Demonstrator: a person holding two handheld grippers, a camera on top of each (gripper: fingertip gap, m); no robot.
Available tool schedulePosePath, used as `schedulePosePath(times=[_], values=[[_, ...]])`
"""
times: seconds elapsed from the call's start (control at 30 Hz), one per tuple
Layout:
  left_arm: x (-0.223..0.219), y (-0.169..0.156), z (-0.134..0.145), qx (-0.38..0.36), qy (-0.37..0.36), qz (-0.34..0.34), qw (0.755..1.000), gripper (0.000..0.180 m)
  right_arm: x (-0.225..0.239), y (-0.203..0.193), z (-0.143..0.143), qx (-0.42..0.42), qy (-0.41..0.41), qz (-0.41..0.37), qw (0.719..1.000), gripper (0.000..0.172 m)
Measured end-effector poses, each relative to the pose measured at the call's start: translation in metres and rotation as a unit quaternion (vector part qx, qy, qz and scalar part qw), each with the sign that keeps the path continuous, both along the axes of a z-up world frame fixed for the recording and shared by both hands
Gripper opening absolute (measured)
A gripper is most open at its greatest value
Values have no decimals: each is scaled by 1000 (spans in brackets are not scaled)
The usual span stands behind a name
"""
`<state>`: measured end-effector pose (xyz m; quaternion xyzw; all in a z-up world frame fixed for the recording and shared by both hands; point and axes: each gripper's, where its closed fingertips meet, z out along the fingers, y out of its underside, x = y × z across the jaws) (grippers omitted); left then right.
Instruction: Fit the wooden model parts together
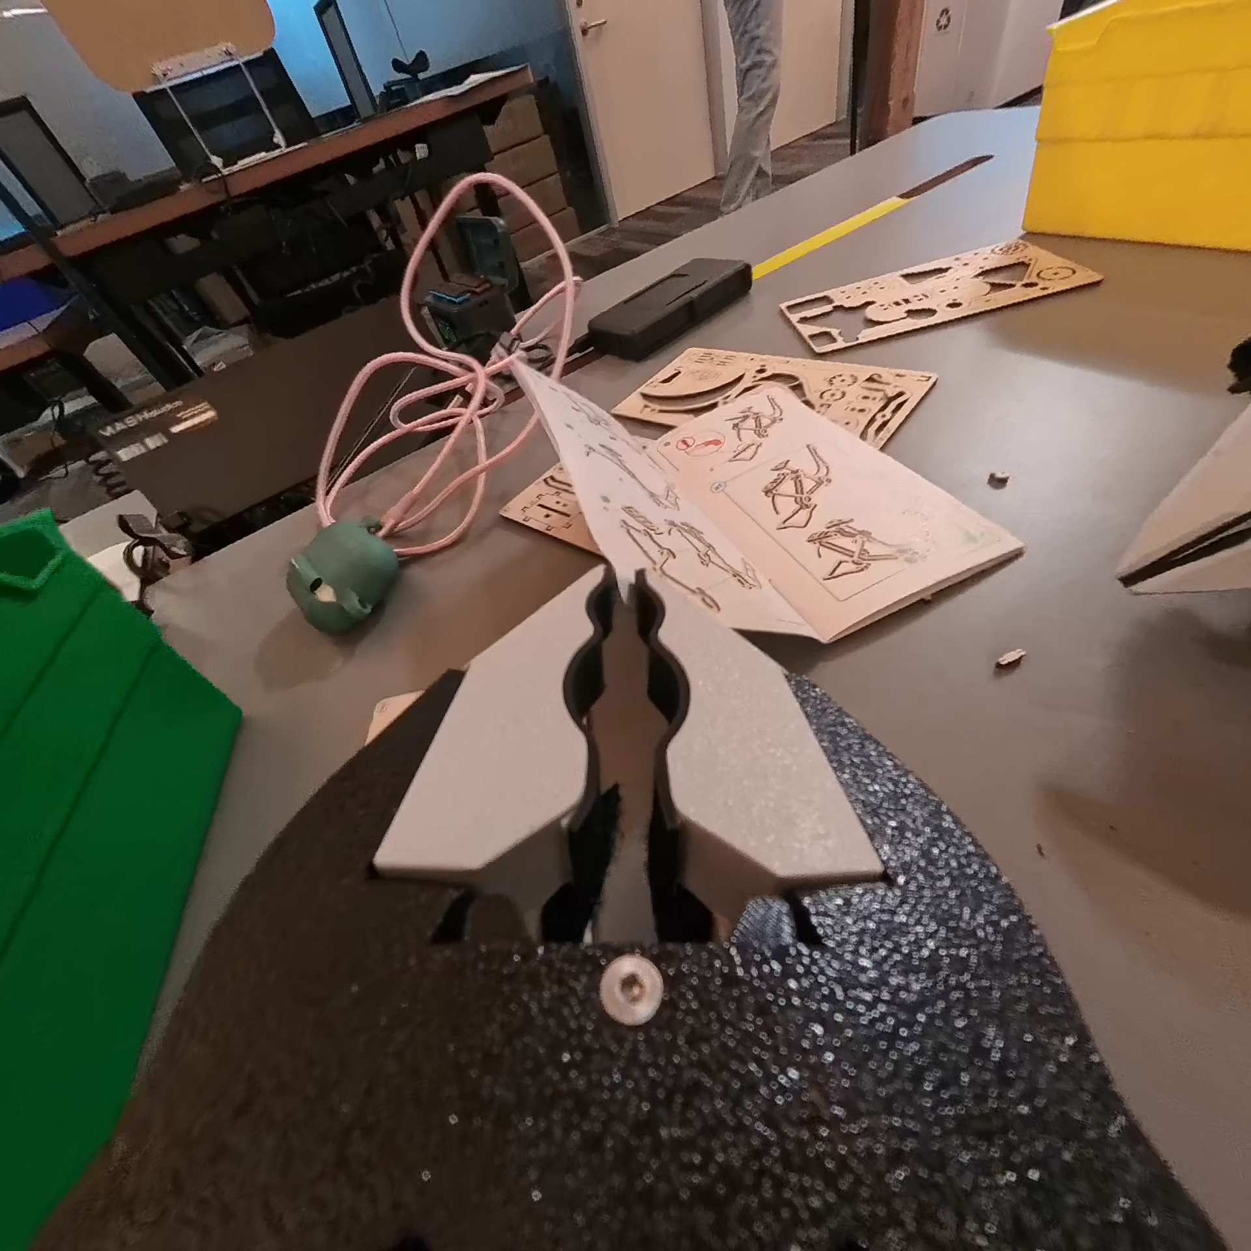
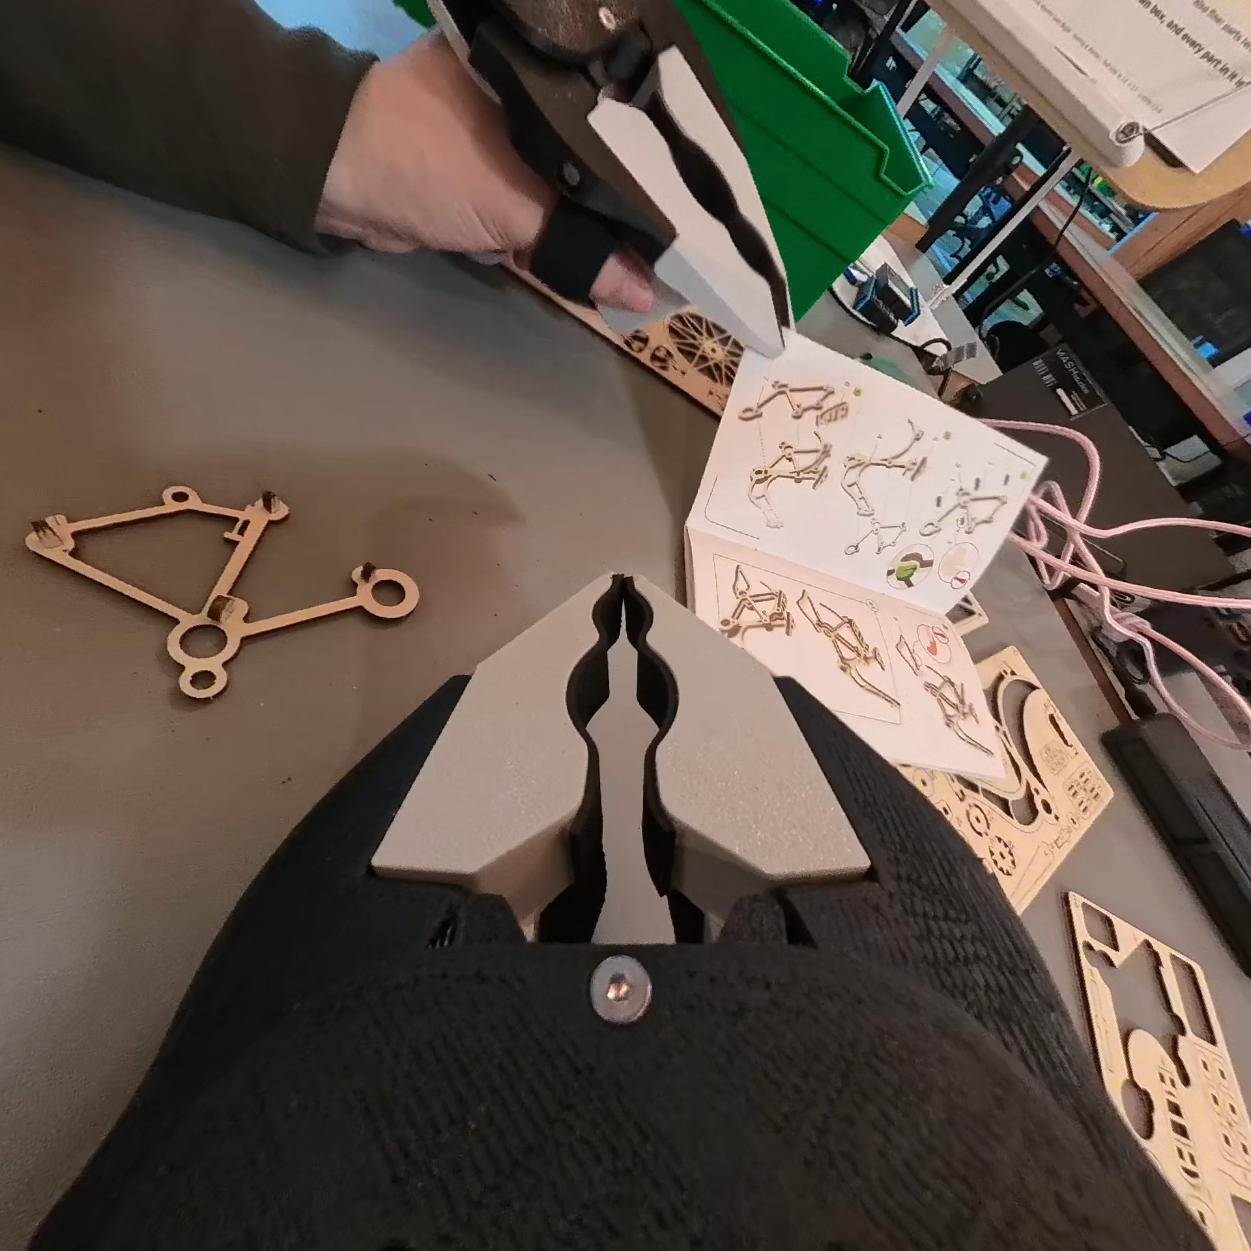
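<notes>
Plywood, thin and pale, forms the flat triangular frame (image 2: 216,596) with ring ends lying on the grey table (image 2: 338,372), left of the right gripper (image 2: 623,583), whose jaws meet on nothing; the left gripper (image 1: 626,583) pinches a lifted page of the paper booklet (image 1: 839,528); perforated wooden sheets (image 1: 941,298), a pink cable (image 1: 433,433) and a green bin (image 2: 812,135) surround them.

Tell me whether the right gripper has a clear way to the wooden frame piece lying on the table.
Probably yes. The wooden frame piece lies flat on bare table, ahead-left of the right gripper, nothing between. Its jaws are shut and must open first.
</notes>
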<state>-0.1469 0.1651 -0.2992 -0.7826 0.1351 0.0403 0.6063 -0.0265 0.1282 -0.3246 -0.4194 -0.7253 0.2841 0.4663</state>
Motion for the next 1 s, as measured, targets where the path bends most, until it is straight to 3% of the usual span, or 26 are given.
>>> schedulePosePath(times=[0.17, 0.27, 0.4, 0.67, 1.0], values=[[-24, -12, 22, 56, -4, 55, 997, 38, 4, 0, 1, 6, 3, -11, 1000, 0], [-22, -21, 26, 73, -13, 55, 996, 51, 6, 0, 2, 19, 7, -16, 1000, 0], [11, -48, 59, 167, 11, -8, 986, 56, 6, 0, 1, 34, 2, -21, 999, 0], [90, -66, 39, 140, 66, -205, 966, 57, 13, -18, -5, 28, -22, -13, 999, 0], [115, -79, 41, 152, 70, -276, 947, 47, 21, -35, -15, -10, -55, 13, 998, 0]])
